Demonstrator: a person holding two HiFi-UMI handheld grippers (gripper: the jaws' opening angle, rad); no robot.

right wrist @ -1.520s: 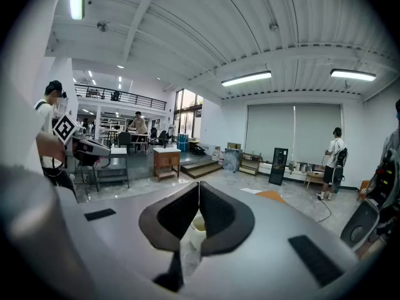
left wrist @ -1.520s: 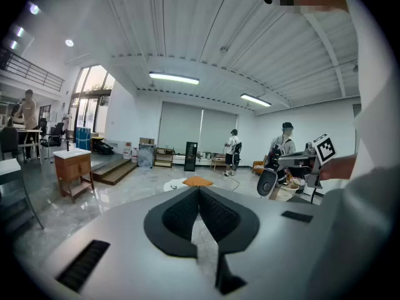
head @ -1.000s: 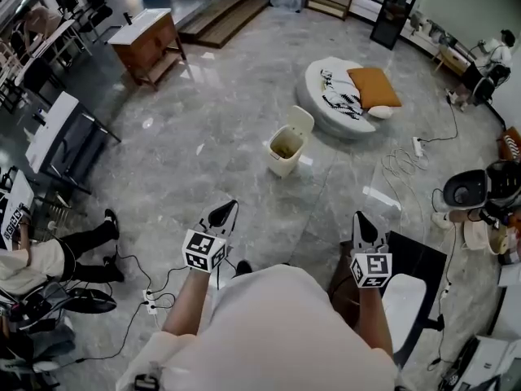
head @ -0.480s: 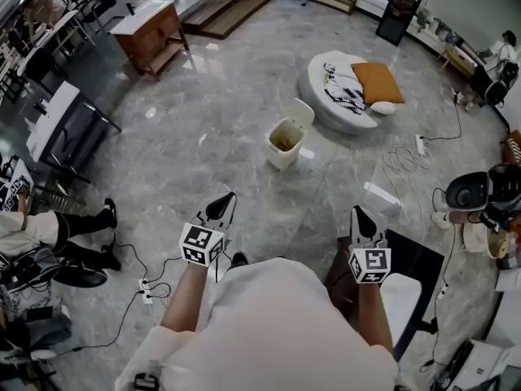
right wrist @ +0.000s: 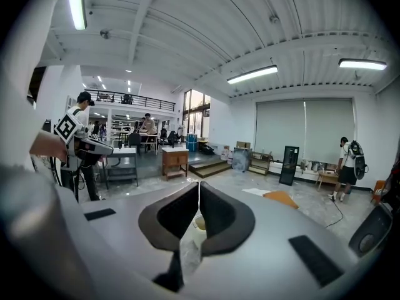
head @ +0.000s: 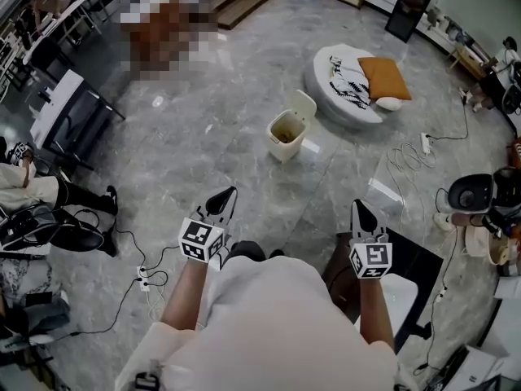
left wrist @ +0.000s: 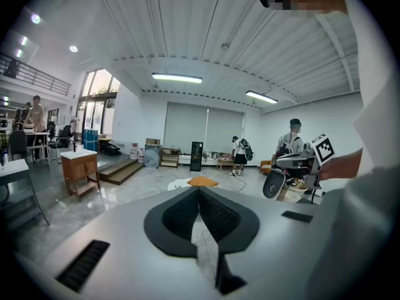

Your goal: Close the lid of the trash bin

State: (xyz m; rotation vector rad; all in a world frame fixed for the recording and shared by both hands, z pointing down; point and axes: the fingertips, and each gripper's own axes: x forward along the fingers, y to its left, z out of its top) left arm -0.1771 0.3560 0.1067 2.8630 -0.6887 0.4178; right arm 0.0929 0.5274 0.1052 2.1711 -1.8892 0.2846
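Nothing of the job is done yet, as far as I can judge. The trash bin [head: 282,147] stands on the grey marble floor [head: 203,161] well ahead of me, with its lid [head: 303,108] swung up and leaning back on the far side, so the mouth is wide open. It sits near the round white floor cushion [head: 342,96] that carries an orange pillow [head: 383,77].

The left tool [head: 231,191] and the right tool [head: 357,204] both hang close in front of my body, well apart from the bin. Each has its jaws pressed together at the tips with nothing between them.

What remains is the whole task: close the gap, get a tool behind the lid and tip it forward until it seats.

The bin is small and cream-coloured, boxy with rounded corners. Its inside looks brownish, though I cannot tell whether that is a liner or rubbish.
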